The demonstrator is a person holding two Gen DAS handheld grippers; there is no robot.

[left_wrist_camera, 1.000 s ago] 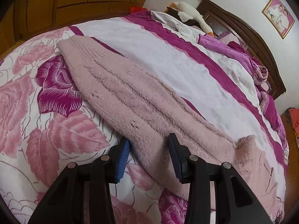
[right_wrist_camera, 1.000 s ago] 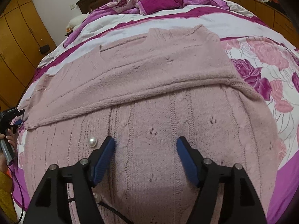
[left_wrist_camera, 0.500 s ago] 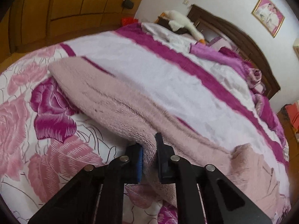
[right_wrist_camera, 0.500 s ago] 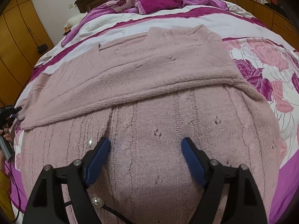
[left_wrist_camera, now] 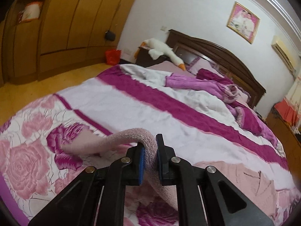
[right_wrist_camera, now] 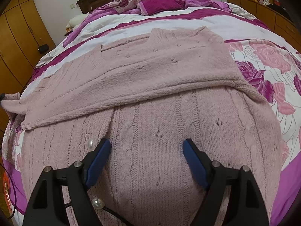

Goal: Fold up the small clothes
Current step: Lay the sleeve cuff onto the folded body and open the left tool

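A dusty-pink cable-knit cardigan [right_wrist_camera: 150, 98] lies spread on a bed covered by a white quilt with magenta stripes and pink rose prints [right_wrist_camera: 267, 60]; one sleeve is folded across the chest, and round pearl-like buttons [right_wrist_camera: 91, 143] sit along the front edge. The right gripper [right_wrist_camera: 146, 154] rests low over the cardigan's body, its blue-padded jaws standing wide apart with knit fabric between them but nothing clamped. In the left wrist view, the left gripper [left_wrist_camera: 150, 154] has its jaws drawn narrow, pinching the cardigan's other sleeve [left_wrist_camera: 131, 137], which arches up off the quilt in a loop and trails down to the rose print at the left. Behind, a white plush goose [left_wrist_camera: 161, 50] lies by the dark wooden headboard [left_wrist_camera: 222, 56], and a framed picture [left_wrist_camera: 243, 24] hangs on the wall.
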